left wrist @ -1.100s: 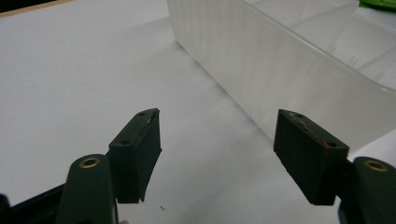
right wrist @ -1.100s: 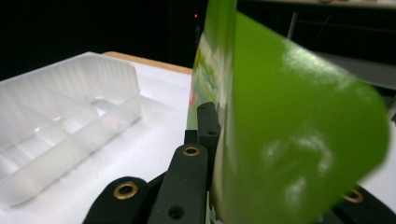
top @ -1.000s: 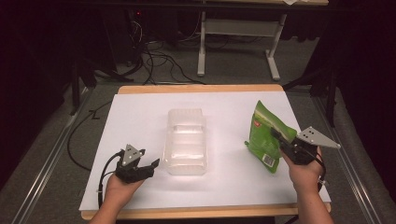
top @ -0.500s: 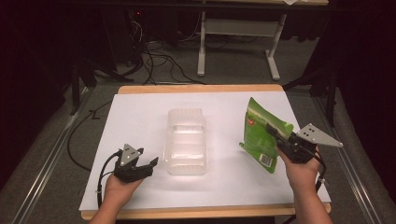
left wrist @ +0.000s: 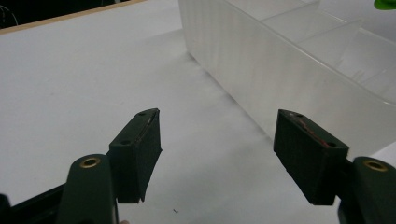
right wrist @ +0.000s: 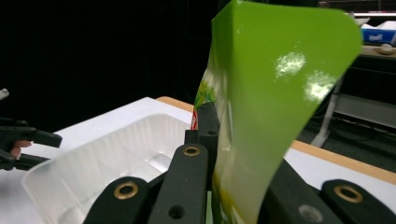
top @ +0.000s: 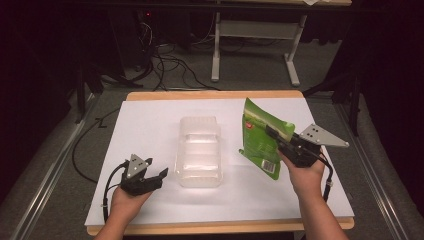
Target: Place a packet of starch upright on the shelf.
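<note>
A glossy green pouch [top: 261, 137] hangs in the air right of the clear plastic tray [top: 199, 150], tilted, with a barcode at its lower end. My right gripper [top: 272, 133] is shut on the green pouch [right wrist: 275, 107], whose sheet rises between the jaws in the right gripper view, above the tray's [right wrist: 93, 172] near rim. My left gripper [top: 161, 175] rests near the table's front left, just left of the tray's near corner. Its jaws stand open over bare white tabletop in the left gripper view [left wrist: 217, 154], with the tray's frosted wall [left wrist: 261, 60] ahead to the right.
The white tabletop [top: 145, 125] has a wooden edge [top: 215, 94] at the back. Beyond it are floor cables [top: 165, 65] and a metal desk frame [top: 255, 45]. Dark surroundings flank both sides of the table.
My right gripper has lifted the green pouch and carried it left toward the tray. The left gripper and tray have stayed put.
</note>
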The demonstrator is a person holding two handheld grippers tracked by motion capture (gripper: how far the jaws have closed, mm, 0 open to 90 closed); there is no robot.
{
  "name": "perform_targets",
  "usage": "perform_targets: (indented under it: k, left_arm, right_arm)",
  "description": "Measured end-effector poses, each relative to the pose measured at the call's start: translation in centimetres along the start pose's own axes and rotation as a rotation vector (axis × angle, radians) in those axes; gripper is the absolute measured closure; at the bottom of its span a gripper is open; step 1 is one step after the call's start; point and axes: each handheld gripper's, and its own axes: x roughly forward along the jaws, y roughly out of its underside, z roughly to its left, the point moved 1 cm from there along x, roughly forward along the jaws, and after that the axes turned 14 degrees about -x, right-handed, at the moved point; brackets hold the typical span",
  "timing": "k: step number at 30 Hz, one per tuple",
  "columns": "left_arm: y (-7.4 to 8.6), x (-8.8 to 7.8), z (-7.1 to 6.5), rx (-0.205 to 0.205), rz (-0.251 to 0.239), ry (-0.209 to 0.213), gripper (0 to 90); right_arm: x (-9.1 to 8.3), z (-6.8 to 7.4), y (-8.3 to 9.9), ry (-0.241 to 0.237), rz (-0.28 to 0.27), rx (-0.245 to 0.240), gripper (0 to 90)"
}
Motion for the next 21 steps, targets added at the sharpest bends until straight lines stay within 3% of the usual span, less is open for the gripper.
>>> perform_targets:
  k: [21]
  left_arm:
    - [0.0,-0.2,0.1,-0.002,-0.004,0.002,32.5]
  right_arm:
    - [4.3,4.3,-3.6,-0.153,-0.103,-0.029,89.8]
